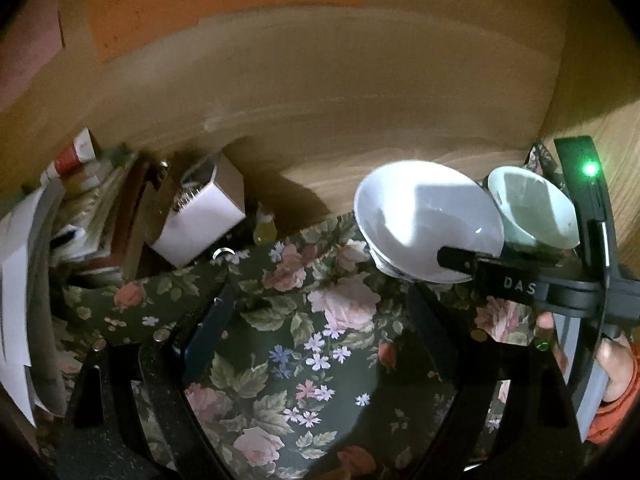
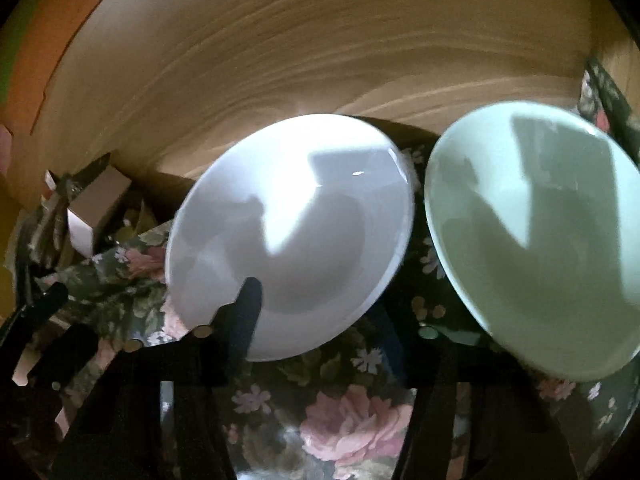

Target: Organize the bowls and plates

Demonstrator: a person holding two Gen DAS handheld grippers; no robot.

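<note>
1. Right claw [image 2: 320, 320] half-open around the white bowl [image 2: 288, 236] rim; grip unconfirmed.
2. Left claw [image 1: 320, 320] wide, empty.
3. Green bowl [image 2: 536, 248] beside it on the floral-cloth table [image 2: 352, 428]; next: clamp, lift, nest.

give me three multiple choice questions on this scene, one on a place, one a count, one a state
1. In the right wrist view, the green bowl sits:
A) left of the white bowl
B) right of it
C) inside it

2. Bowls in view:
A) one
B) two
C) four

3. The left gripper is:
A) open and empty
B) shut on a bowl
C) shut on a plate

Answers:
1 B, the green bowl lies to the right of the white one.
2 B, only those two show.
3 A, its fingers stand wide apart over the cloth alone.
</note>
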